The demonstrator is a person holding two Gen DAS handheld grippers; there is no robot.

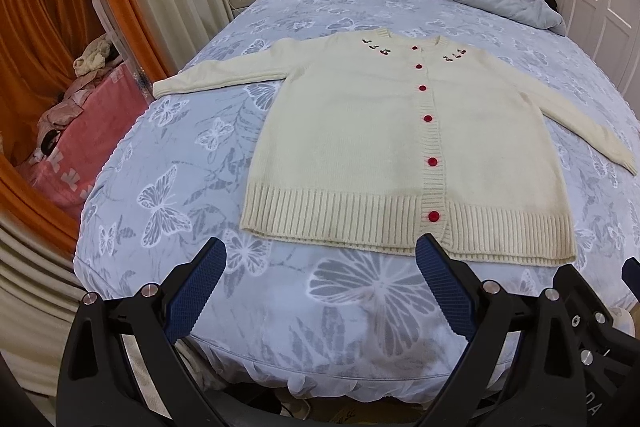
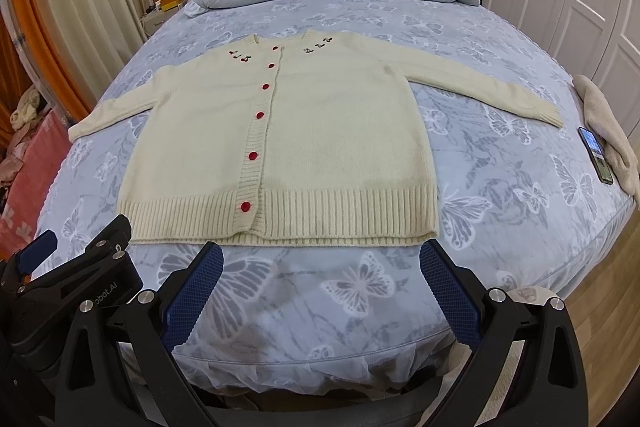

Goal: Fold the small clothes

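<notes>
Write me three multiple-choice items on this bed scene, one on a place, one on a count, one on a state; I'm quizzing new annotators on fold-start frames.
1. Where does the phone lie?
A. on the cardigan
B. near the bed's right edge, beside a beige cloth
C. on the grey duvet

2. How many red buttons show on the cardigan?
A. three
B. six
C. nine

3. How does the cardigan lie?
A. spread flat, buttoned, both sleeves out
B. folded in half
C. bunched in a heap

Answers:
1 B, the right wrist view shows it next to the beige cloth at the edge of the bed.
2 B, six run down the placket.
3 A, both sleeves stretch sideways, and the left gripper and right gripper stand open, holding nothing.
</notes>
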